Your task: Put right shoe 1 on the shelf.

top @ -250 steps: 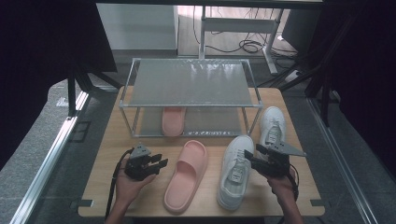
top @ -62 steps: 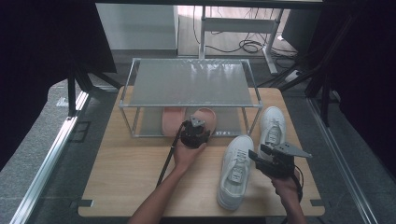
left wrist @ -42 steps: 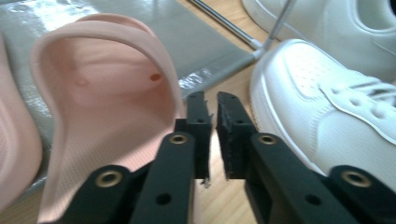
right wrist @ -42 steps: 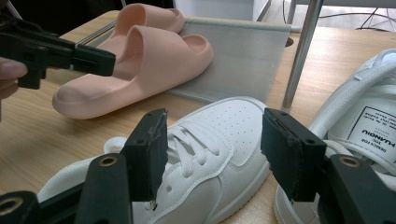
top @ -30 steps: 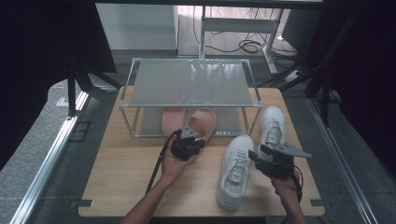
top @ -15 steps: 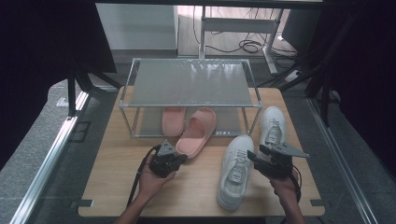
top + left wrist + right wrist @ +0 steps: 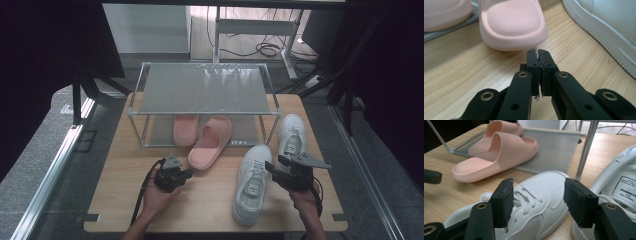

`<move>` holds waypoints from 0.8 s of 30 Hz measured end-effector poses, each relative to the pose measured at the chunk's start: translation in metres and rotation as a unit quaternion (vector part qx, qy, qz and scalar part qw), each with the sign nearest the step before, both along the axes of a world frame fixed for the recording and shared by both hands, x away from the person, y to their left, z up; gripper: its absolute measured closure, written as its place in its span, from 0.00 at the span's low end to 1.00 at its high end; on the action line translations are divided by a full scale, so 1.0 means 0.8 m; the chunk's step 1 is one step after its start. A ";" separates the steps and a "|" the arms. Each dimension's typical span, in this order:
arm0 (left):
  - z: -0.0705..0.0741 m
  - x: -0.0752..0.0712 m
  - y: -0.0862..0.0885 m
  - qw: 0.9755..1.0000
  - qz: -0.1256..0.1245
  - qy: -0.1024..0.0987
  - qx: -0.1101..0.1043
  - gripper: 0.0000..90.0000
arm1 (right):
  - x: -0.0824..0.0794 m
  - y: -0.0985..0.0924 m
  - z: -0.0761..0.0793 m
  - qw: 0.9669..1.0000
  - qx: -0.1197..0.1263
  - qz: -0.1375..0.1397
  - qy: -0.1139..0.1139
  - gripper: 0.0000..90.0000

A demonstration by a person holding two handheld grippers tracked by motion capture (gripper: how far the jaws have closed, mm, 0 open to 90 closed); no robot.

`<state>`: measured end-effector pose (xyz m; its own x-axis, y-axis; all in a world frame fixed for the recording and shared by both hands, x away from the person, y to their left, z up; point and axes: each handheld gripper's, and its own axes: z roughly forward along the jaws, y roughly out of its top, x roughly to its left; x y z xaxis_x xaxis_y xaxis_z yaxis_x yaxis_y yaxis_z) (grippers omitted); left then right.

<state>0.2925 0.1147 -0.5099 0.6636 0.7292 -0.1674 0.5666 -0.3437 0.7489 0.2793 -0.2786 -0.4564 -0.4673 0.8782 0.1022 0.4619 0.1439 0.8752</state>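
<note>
Two pink slippers sit at the rack (image 7: 205, 89). One slipper (image 7: 186, 129) lies on the lower shelf; the other slipper (image 7: 211, 141) has its toe under the rack and its heel out on the table. My left gripper (image 7: 184, 173) is shut and empty just in front of that heel (image 7: 511, 22), tips (image 7: 537, 53) apart from it. A white sneaker (image 7: 252, 182) lies at the front right, with its mate (image 7: 291, 135) behind it. My right gripper (image 7: 271, 168) is open, its jaws held wide over the near sneaker (image 7: 534, 197) without gripping it.
The wooden table (image 7: 120, 200) has bare room at the front left. The rack's metal legs (image 7: 584, 152) stand close behind the sneakers. The second sneaker (image 7: 619, 182) lies just right of my right gripper. Cables trail from both grippers toward the person.
My left gripper let go of the second pink slipper at the rack and drew back toward the front left, now shut. The right gripper has stayed put.
</note>
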 end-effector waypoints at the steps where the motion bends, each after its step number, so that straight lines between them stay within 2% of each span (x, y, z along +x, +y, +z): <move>1: -0.001 0.000 0.001 1.000 0.000 0.001 0.001 0.98 | 0.000 0.000 0.000 1.000 0.000 0.000 0.000 0.46; 24: -0.010 0.011 -0.007 1.000 -0.005 0.011 0.008 0.98 | 0.004 0.004 -0.002 1.000 0.000 0.004 0.003 0.46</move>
<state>0.3011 0.1092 -0.5180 0.6670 0.7252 -0.1706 0.5790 -0.3606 0.7313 0.2822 -0.2755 -0.4581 -0.4730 0.8748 0.1048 0.4665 0.1478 0.8721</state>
